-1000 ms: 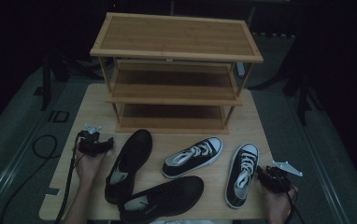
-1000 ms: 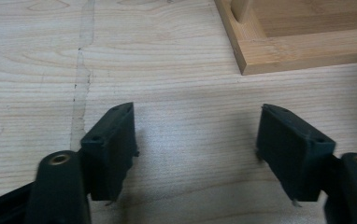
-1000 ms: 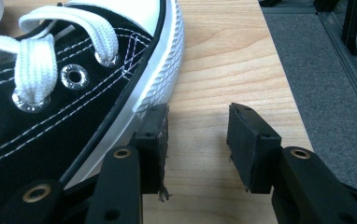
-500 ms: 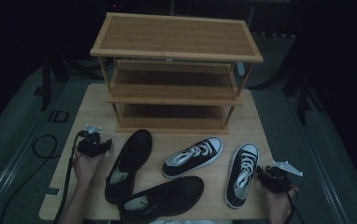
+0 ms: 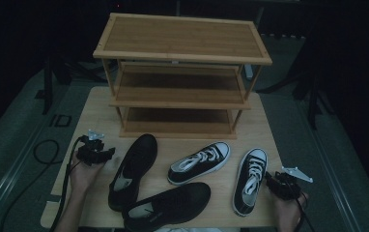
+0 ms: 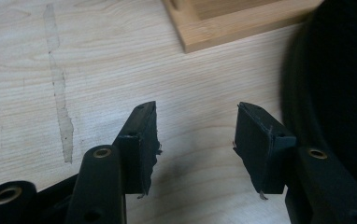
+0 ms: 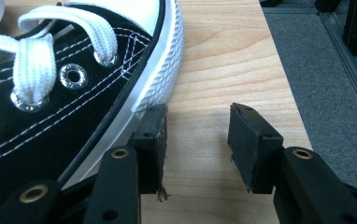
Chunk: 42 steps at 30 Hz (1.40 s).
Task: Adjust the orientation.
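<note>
Four shoes lie on the wooden table (image 5: 88, 121) in front of a three-tier bamboo shoe rack (image 5: 182, 72). Two are plain black shoes (image 5: 135, 166) (image 5: 170, 207); two are black-and-white laced sneakers (image 5: 199, 163) (image 5: 250, 181). My left gripper (image 5: 106, 154) hovers open just left of the upright black shoe (image 6: 335, 93), with only bare wood between its fingertips (image 6: 195, 109). My right gripper (image 5: 270, 180) (image 7: 197, 112) is open at the right sneaker's outer side. Its left finger (image 7: 151, 140) sits against the sneaker's white sole (image 7: 153, 79), and nothing is between the jaws.
The rack's bottom foot (image 6: 232, 25) lies just ahead of the left gripper. The table's right edge (image 7: 289, 93) runs close beside the right gripper, with grey floor (image 7: 335, 93) beyond. A black cable (image 5: 42, 150) loops off the table's left side.
My left gripper has risen slightly beside the black shoe. The right gripper and all four shoes have kept their places.
</note>
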Tool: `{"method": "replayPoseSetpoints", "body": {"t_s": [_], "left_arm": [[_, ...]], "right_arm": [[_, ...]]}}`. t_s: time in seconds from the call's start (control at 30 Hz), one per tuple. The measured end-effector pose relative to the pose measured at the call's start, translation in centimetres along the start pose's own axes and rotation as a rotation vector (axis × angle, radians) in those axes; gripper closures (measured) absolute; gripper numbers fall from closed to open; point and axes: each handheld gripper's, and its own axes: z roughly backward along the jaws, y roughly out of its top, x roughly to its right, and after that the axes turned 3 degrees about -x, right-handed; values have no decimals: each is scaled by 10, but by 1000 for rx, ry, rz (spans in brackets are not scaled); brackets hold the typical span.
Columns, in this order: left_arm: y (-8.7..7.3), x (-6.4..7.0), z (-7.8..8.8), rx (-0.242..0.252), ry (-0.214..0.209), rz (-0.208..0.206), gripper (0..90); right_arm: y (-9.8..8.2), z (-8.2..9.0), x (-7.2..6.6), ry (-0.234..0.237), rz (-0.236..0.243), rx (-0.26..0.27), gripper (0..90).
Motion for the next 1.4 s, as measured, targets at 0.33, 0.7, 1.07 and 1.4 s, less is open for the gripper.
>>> {"method": "replayPoseSetpoints", "body": {"t_s": [0.33,0.7,1.07,1.4], "left_arm": [[7,9,26,9,-46,-66,491],[12,25,52,17,-89,-135,514],[18,32,67,5,-147,-212,545],[23,45,81,8,-182,-299,544]], "right_arm": [[0,0,0,-1,0,0,567],[0,0,0,-1,0,0,567],[0,0,0,-1,0,0,568],[0,0,0,-1,0,0,568]]}}
